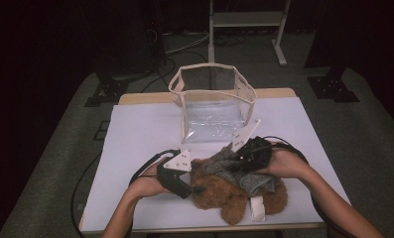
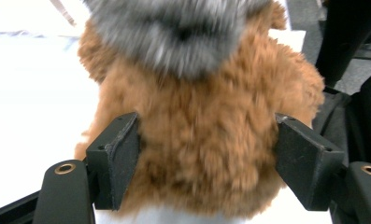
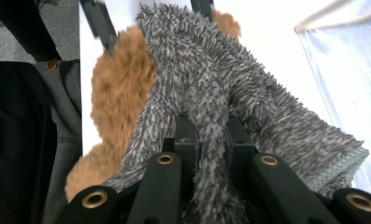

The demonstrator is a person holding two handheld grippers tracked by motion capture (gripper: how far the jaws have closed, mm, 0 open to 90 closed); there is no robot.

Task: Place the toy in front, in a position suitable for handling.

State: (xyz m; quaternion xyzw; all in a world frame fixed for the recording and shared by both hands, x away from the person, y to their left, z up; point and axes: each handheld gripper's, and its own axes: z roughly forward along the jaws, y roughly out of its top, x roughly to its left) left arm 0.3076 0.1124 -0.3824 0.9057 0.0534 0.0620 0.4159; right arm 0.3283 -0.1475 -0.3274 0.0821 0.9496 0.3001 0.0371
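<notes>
High view: a brown plush toy animal (image 1: 224, 196) lies near the front edge of the white-covered desk (image 1: 135, 134), with a clear plastic bag with beige trim (image 1: 212, 101) standing well behind. The left gripper (image 2: 206, 158) view shows its jaws spread, flanking the toy's body. The right gripper (image 3: 206, 135) view shows jaws clenched on a grey fuzzy cloth (image 3: 211, 88) draped over the toy.

Both forearms were bare, no sleeves or gloves. Each gripper, left gripper (image 1: 194, 188) and right gripper (image 1: 234, 157), was black with a pale three-cornered plate on top and a trailing black cable. Jaws were matte black blocks with brass-ringed holes.
</notes>
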